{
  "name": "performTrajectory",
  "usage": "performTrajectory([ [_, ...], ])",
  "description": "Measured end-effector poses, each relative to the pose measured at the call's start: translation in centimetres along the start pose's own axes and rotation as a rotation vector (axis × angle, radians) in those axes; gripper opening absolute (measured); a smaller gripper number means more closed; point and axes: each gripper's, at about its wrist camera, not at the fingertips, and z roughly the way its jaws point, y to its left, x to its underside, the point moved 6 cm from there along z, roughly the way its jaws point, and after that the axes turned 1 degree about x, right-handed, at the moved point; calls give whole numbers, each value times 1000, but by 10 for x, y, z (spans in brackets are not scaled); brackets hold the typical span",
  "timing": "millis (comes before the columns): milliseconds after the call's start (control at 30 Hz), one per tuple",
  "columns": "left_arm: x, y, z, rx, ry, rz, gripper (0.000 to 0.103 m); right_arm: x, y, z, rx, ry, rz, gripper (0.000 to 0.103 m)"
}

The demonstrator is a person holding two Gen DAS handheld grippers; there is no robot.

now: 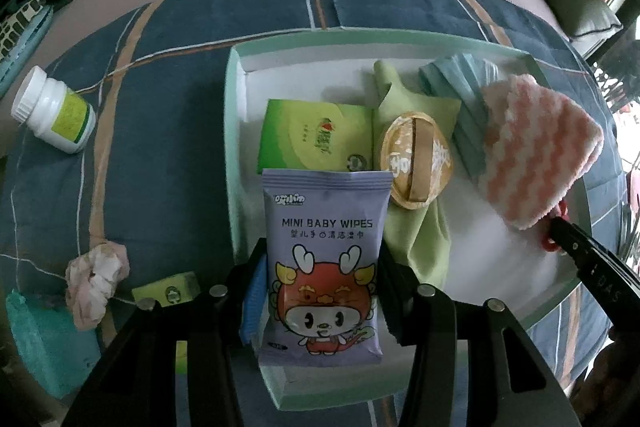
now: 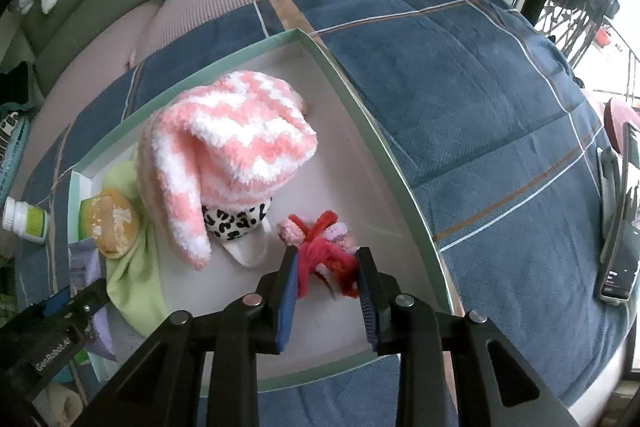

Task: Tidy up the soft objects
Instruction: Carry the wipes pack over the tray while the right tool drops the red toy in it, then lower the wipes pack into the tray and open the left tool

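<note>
Left wrist view: wipes pack (image 1: 324, 263) clamped in left gripper (image 1: 322, 291), lilac with cartoon dragon, hanging over near-left part of tray (image 1: 236, 99). Just beyond, green tissue pack (image 1: 316, 135), round snack (image 1: 416, 157) on green cloth (image 1: 416, 227), blue cloth (image 1: 464, 95), pink-white fluffy sock (image 1: 536, 151) far right. Bottle (image 1: 52, 109) and crumpled tissue (image 1: 96, 281) left, off tray. Right wrist view: right gripper (image 2: 328, 263) half-open around red-pink yarn bundle (image 2: 324, 247), fingers (image 2: 290, 287) beside it, near right rim; bare floor nearby.
</note>
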Motion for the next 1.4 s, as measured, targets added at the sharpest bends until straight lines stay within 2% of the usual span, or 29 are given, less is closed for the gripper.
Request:
performTrajectory([
  [233,0,-1,2,0,9,-9,55,-6,4,-4,22,-13,1,32],
  [433,-6,0,-4,-3,-6,-16,62,-10,2,-11,38,-29,7,36],
  [500,-6,-1,-7,-1,-14,-22,64,-11,3,-14,43,-36,5,40],
  [733,-13,3,-18,15,-41,-53,65,-13,14,-20,47,-54,-28,45],
  [800,-13,7,-20,11,-45,-64,65,-12,17,-22,48,-60,-36,50],
  [967,-5,20,-25,0,-54,-81,65,-12,24,-26,54,-69,-58,55],
  [1033,-7,21,-24,1,-57,-88,70,-12,28,-26,51,-71,-69,58],
  [1100,-7,24,-25,0,-61,-96,78,-12,32,-26,50,-72,-80,66],
  [1233,-10,27,-24,-13,-70,-107,80,-12,39,-26,44,-80,-107,73],
  [1300,-10,29,-25,-17,-73,-115,80,-12,41,-26,48,-86,-117,81],
  [1400,-12,33,-25,-19,-77,-127,81,-12,42,-27,49,-91,-121,82],
])
